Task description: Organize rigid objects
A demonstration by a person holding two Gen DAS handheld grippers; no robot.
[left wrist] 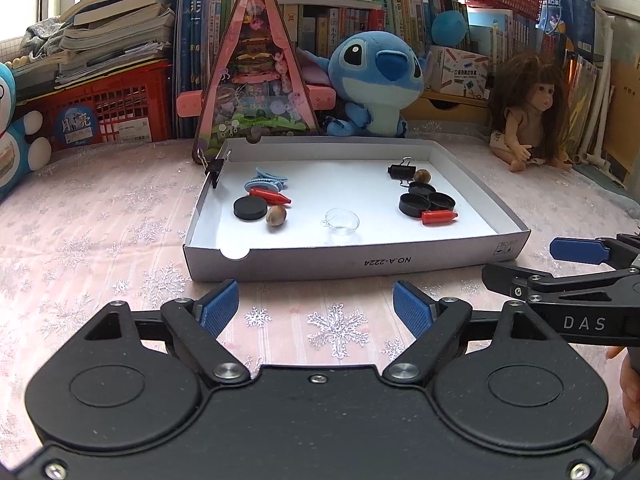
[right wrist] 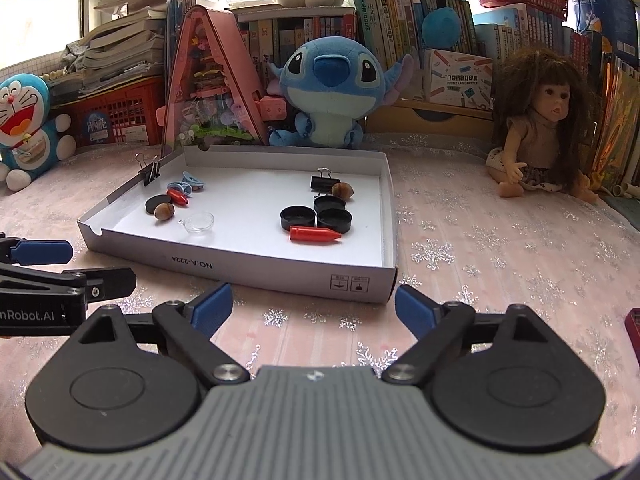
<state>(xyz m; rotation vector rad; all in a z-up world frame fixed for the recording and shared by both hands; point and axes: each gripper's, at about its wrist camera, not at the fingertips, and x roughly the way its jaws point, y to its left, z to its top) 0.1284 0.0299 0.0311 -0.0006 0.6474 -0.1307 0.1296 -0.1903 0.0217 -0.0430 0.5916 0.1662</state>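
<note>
A shallow white cardboard tray [left wrist: 352, 266] [right wrist: 280, 276] lies on the tablecloth. Its left part holds a black disc [left wrist: 250, 208], an acorn [left wrist: 276, 214], a red bullet-shaped piece [left wrist: 270, 196] and blue hair clips [left wrist: 270, 178]; a binder clip [left wrist: 215, 170] grips the left wall. A clear half-sphere [left wrist: 342, 220] [right wrist: 199, 222] lies in the middle. Its right part holds three black caps [left wrist: 426, 200] [right wrist: 316, 214], a red piece [left wrist: 439, 217] [right wrist: 314, 235], an acorn [left wrist: 422, 176] and a binder clip [left wrist: 401, 171]. My left gripper [left wrist: 316, 308] and right gripper [right wrist: 312, 308] are open and empty, in front of the tray.
A pink triangular toy case [left wrist: 256, 72], a Stitch plush [left wrist: 374, 80], a doll [left wrist: 532, 112], a Doraemon plush [right wrist: 24, 116], red crates [left wrist: 108, 108] and shelves of books stand behind the tray. The right gripper shows at the left wrist view's right edge [left wrist: 560, 276].
</note>
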